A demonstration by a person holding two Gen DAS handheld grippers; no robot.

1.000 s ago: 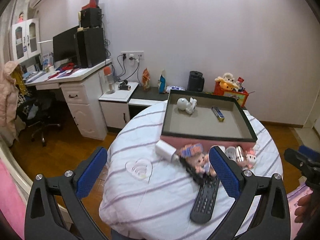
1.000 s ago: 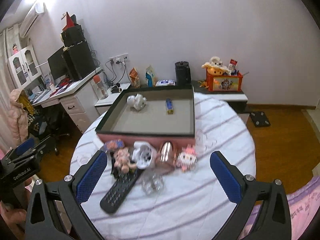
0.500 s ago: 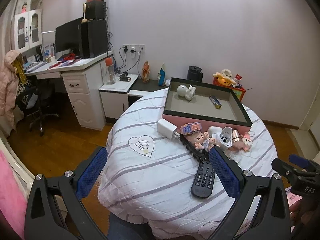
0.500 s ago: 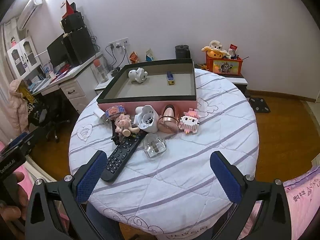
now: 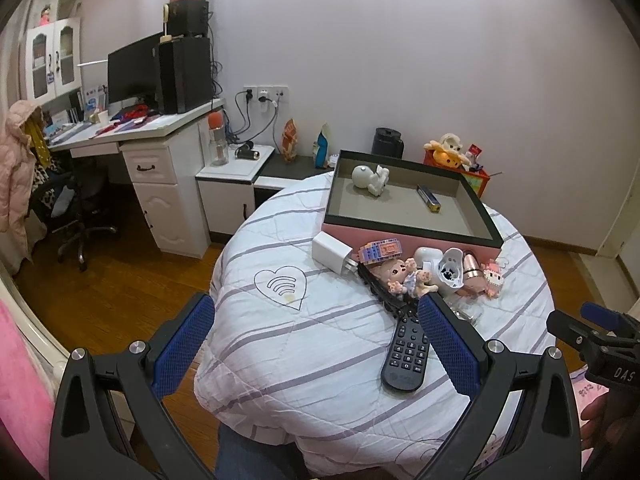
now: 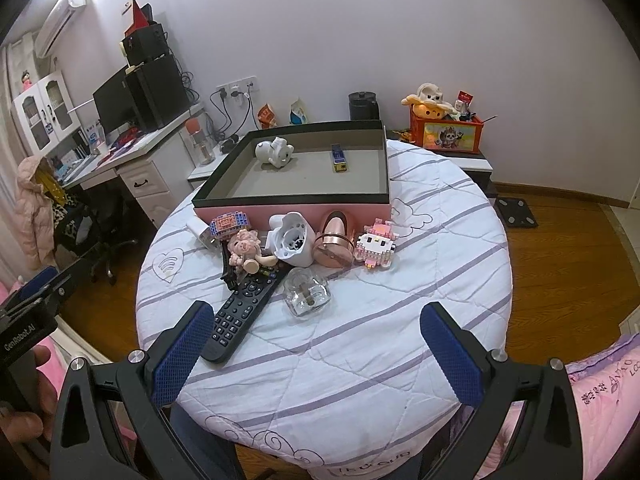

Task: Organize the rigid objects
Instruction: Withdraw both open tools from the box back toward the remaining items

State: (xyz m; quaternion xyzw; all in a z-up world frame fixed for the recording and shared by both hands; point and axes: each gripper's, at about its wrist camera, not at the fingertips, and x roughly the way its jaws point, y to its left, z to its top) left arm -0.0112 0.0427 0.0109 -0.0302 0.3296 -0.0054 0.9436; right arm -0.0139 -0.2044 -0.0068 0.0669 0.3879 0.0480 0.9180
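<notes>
Remote (image 6: pixel 242 314) lies flat at the near edge of the clutter, long axis running from near-left up to far-right, its top end aimed at the box (image 6: pixel 288 212). Left gripper (image 5: pixel 316 334) and right gripper (image 6: pixel 316 340) both hang wide open above the table (image 6: pixel 360 340), holding nothing.

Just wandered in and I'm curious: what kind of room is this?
Most likely a home bedroom or study: a desk with a monitor, an office chair, and a quilt-covered round table strewn with toys.
</notes>
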